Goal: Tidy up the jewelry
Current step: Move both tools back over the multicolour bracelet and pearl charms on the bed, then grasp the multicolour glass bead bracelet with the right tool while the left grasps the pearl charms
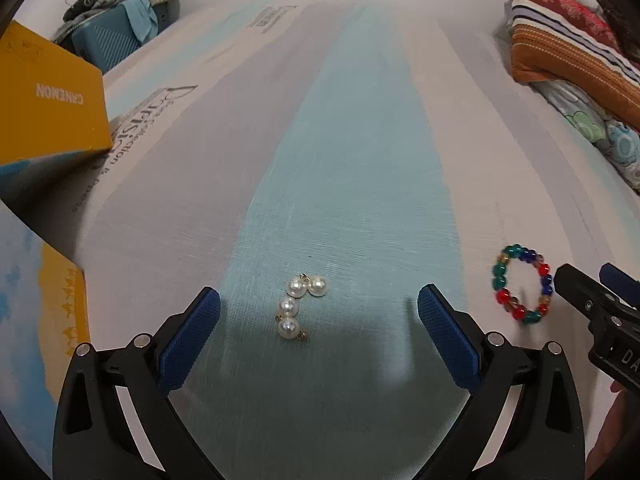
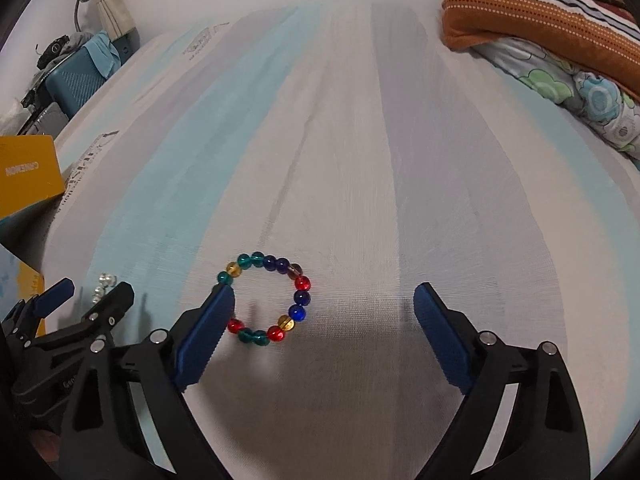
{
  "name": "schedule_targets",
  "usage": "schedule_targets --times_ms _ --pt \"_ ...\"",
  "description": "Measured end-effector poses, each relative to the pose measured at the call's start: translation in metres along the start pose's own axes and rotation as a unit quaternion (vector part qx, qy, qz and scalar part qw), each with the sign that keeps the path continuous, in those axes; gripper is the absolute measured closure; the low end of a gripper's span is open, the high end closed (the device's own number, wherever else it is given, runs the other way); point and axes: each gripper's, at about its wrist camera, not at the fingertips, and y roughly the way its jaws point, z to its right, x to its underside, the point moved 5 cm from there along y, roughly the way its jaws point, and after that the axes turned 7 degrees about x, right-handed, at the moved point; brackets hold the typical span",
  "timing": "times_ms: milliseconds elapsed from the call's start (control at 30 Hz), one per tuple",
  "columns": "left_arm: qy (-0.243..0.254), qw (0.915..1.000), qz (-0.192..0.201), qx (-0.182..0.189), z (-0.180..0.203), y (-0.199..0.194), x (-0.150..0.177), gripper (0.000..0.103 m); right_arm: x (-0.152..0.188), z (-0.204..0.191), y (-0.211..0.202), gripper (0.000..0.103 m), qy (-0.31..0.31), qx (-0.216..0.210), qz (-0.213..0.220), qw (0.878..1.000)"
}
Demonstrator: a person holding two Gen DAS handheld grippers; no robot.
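- Blue pads on black fingers, both grippers.
- Left gripper [image 1: 319, 304]: jaws wide apart, nothing pinched, pointing down at the bed.
- Pearl earrings [image 1: 298, 305]: four white pearls with tiny gold hooks, lying on the light blue stripe of the bed sheet [image 1: 360, 140], in the gap between the left gripper's pads but touching neither pad.
- Right gripper [image 2: 324, 300]: jaws wide apart too, nothing pinched.
- Beaded bracelet [image 2: 266, 300]: a ring of red, green, blue and yellow glass beads, flat on the white part of the sheet.
- Left pad of the right gripper in front of the bracelet's left edge, hiding a bit of it; cannot tell if touching.
- Right pad well apart from the bracelet.
- Same bracelet in the left wrist view, to the right of the pearls, just beside the tip of the right gripper.
- Pearls and bracelet near each other, not touching.
- Same pearls in the right wrist view, half hidden behind the left gripper's finger at the left edge.
- Yellow box [image 1: 48, 100] with white letters, off to the left on the bed, well apart from the jewelry.
- Striped pillow [image 2: 540, 20], orange, red and white, at the far right on the bed.
- Flowery blanket [image 2: 580, 96] under the pillow, with green and blue blossoms.
- Teal suitcase [image 1: 106, 40] far back on the left, beyond the bed, with cloth on top.
- Dark shadows of both grippers on the sheet, right below the pads.
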Motion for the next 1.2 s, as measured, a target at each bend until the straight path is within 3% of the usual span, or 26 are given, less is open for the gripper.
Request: schedule_targets --times_ms 433,833,1000,1200 --pt "0.003 1.0000 -0.008 -0.005 0.005 0.024 -0.005 0.008 0.006 0.007 0.027 0.036 -0.008 0.006 -0.025 1.000" --pt "0.008 0.9999 -0.013 0.000 0.008 0.022 -0.002 0.052 0.010 -0.006 0.025 0.081 -0.031 -0.010 -0.029 0.999" --pt "0.012 0.9998 -0.014 -0.007 0.009 0.018 0.000 0.085 0.012 -0.010 0.023 0.093 -0.035 -0.010 -0.029 0.999" --pt "0.015 0.9998 -0.014 0.001 0.010 0.008 0.002 0.088 0.014 -0.013 0.012 0.094 -0.036 -0.009 -0.024 0.999"
